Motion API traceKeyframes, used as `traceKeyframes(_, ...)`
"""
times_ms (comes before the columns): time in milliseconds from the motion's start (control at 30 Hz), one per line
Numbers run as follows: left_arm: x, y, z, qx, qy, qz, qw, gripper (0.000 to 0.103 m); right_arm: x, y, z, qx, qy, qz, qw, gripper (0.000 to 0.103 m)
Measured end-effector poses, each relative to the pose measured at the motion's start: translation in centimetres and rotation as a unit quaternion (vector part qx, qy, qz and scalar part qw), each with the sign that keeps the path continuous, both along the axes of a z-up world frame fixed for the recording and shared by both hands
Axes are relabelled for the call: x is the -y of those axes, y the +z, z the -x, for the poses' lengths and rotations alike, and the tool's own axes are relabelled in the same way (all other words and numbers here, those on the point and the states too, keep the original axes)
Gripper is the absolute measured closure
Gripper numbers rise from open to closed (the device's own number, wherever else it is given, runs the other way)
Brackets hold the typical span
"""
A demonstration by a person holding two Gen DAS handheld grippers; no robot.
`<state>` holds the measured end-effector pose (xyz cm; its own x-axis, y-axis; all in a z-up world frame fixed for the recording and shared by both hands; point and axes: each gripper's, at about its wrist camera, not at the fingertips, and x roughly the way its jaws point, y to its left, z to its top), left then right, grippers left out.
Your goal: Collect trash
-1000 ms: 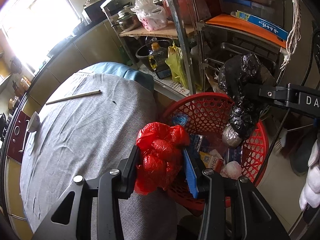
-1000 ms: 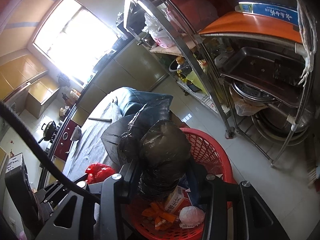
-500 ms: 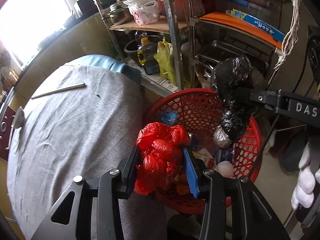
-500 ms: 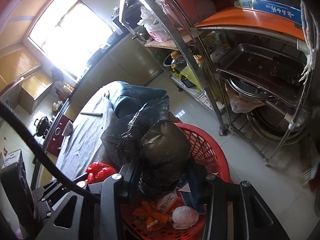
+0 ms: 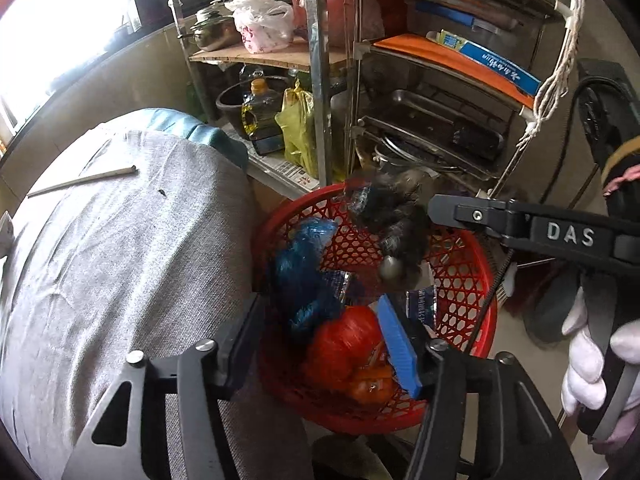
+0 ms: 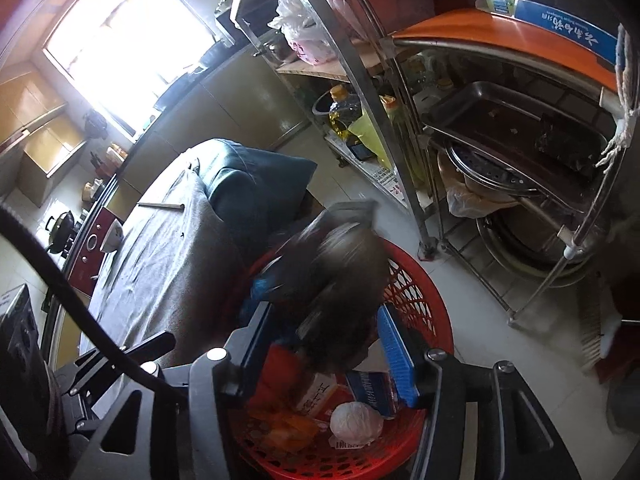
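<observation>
A red mesh basket (image 5: 460, 276) stands on the floor beside the grey-clothed table (image 5: 120, 264). My left gripper (image 5: 320, 336) is open above the basket; the red bag (image 5: 344, 348), blurred, drops between its fingers into the basket next to a blue bag (image 5: 304, 276). My right gripper (image 6: 320, 340) is open over the same basket (image 6: 416, 292); the black bag (image 6: 340, 276), blurred, falls free between its fingers. The black bag also shows in the left wrist view (image 5: 396, 220) by the right gripper's finger (image 5: 480, 212). Cartons and a white wad (image 6: 356, 420) lie in the basket.
A steel rack (image 5: 320, 80) with pots, trays, an oil bottle (image 5: 260, 116) and bags stands right behind the basket. A thin stick (image 5: 84, 180) lies on the table. A teal cushion (image 6: 252, 188) sits at the table's end. Tiled floor (image 6: 460, 288) lies right of the basket.
Both grippers have opened. The red bag and the black bag have left the fingers and are falling into the basket. Both grippers have moved further over the basket.
</observation>
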<state>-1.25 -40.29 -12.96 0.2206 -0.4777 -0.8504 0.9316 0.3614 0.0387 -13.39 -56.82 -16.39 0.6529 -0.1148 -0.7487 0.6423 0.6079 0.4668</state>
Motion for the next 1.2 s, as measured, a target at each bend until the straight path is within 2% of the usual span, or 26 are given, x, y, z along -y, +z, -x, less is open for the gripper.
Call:
traceKeyframes(267, -2.3, 0.4, -0.9, -0.007, 0.015, 0.008, 0.9998, 0.040, -0.7, 0.9, -0.5, 0.000, 0.001, 0.013, 1.000, 0.046)
traceKeyframes(700, -6.9, 4.1, -1.5, 0.073, 0.067, 0.029, 0.9947, 0.032, -4.8, 3.0, -3.2, -0.001, 0.042, 0.045, 0.998, 0.046)
traceKeyframes(1000, -12.3, 6.2, -2.5, 0.088, 0.116, 0.054, 0.9879, 0.031, -9.3, 5.5, -4.8, -0.002, 0.078, 0.082, 0.994, 0.046)
traceKeyframes(1200, -16.6, 7.6, -3.8, 0.097, 0.165, 0.075, 0.9786, 0.029, -13.1, 7.6, -6.3, -0.001, 0.117, 0.118, 0.986, 0.046)
